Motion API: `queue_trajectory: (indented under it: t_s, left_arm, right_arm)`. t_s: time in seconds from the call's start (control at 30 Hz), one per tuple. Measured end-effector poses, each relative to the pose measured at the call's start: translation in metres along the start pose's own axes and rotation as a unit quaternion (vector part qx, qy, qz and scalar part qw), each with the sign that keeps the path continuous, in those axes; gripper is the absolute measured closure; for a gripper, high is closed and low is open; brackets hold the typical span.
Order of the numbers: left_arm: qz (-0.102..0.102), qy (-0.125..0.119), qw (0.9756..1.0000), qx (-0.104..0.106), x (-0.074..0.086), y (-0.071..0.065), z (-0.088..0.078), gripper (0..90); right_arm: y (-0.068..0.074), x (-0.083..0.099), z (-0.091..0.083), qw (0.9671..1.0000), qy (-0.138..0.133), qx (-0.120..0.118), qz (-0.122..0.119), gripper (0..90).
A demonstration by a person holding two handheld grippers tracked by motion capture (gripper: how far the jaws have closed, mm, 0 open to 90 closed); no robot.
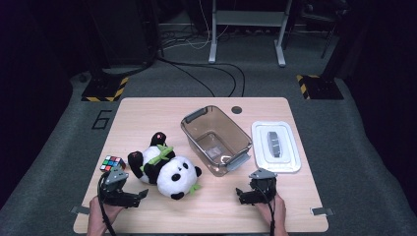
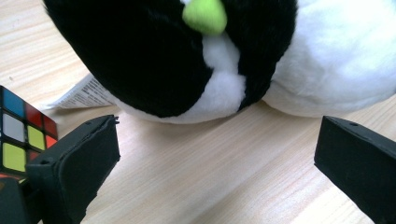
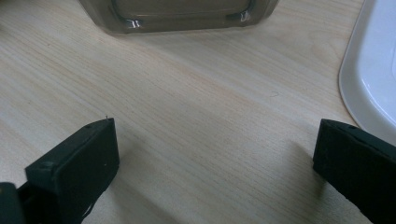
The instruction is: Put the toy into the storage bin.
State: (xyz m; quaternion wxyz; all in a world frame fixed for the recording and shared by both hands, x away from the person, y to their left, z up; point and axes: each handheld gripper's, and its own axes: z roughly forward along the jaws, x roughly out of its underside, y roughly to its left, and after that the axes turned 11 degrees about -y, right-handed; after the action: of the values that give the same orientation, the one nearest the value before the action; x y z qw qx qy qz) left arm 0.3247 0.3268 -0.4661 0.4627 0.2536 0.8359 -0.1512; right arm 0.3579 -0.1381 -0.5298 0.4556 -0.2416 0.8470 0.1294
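Left hand-held gripper [image 1: 129,195] low over the counter [image 1: 147,110] near the front-left corner, jaws spread wide, nothing between them but bare wood. Pointed toward the panda plush [image 1: 164,168] lying just beyond the jaw tips, not touching; in the left gripper view black-and-white body [image 2: 210,60] close ahead with a green patch and a printed tag poking out at its base. Puzzle cube [image 1: 112,163] just behind the left hand-held gripper, near the left edge, beside the plush.

Right hand-held gripper [image 1: 246,194] near the front edge, right of centre, jaws spread, gripping nothing. Clear tub [image 1: 216,139] ahead of it at mid-counter, open, its base corner visible in the right gripper view [image 3: 177,16]. White lid [image 1: 275,146] flat on the counter toward the right edge, just beside the tub; rim [image 3: 369,84] close to one jaw.
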Motion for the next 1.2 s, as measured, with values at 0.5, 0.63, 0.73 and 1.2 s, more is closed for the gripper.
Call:
queue_trajectory:
  t_s: [0.5,0.63,0.73,1.2]
  left_arm:
    - [0.015,-0.016,0.9998,0.001,-0.034,-0.003,-0.013,0.0]
    - [0.022,-0.018,0.9996,0.002,-0.044,-0.003,-0.014,0.0]
    - [0.029,-0.02,0.9994,0.004,-0.051,-0.004,-0.014,0.0]
    - [0.051,-0.026,0.9982,0.017,-0.085,-0.007,0.001,0.0]
  right_arm:
    - [0.0,0.0,0.0,1.0,0.0,0.0,0.0,0.0]
    - [0.0,0.0,0.0,1.0,0.0,0.0,0.0,0.0]
    - [0.0,0.0,0.0,1.0,0.0,0.0,0.0,0.0]
    - [0.0,0.0,0.0,1.0,0.0,0.0,0.0,0.0]
